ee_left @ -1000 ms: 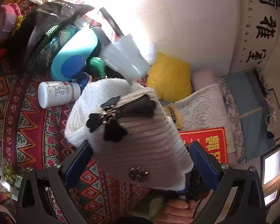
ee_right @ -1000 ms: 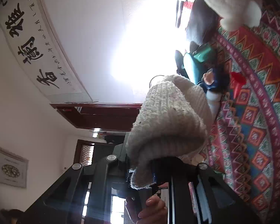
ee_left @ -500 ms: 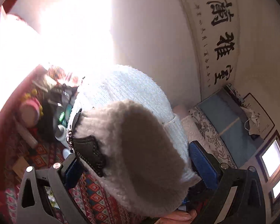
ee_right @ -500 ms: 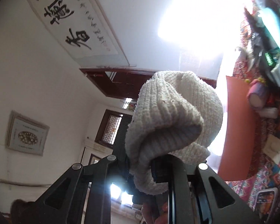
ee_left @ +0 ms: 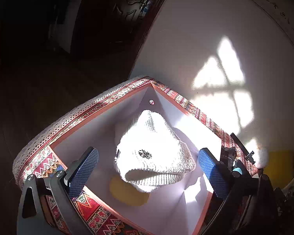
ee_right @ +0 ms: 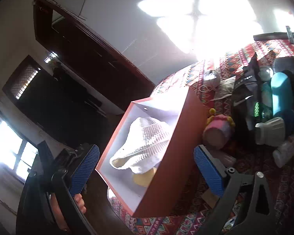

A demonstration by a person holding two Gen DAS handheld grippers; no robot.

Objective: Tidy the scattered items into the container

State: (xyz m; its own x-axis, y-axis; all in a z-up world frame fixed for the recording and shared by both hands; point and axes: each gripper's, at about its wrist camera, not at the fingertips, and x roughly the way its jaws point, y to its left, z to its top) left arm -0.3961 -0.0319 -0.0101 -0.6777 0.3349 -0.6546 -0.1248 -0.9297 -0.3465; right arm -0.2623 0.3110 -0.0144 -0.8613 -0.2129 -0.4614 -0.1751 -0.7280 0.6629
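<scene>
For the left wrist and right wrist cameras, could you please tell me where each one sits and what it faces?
Left wrist: on the left gripper, looking down into the orange white-lined box at the white knitted hat; blue pads show.
Right wrist: on the opening, empty right gripper, facing the box's open side; fingers show.
Shared: box, hat, yellow object.

Yellow object [ee_left: 127, 193] half-hidden under knit hat [ee_left: 152, 152]

White knit hat [ee_left: 152, 152] lies crumpled inside the orange, white-lined box [ee_right: 178, 156].
</scene>
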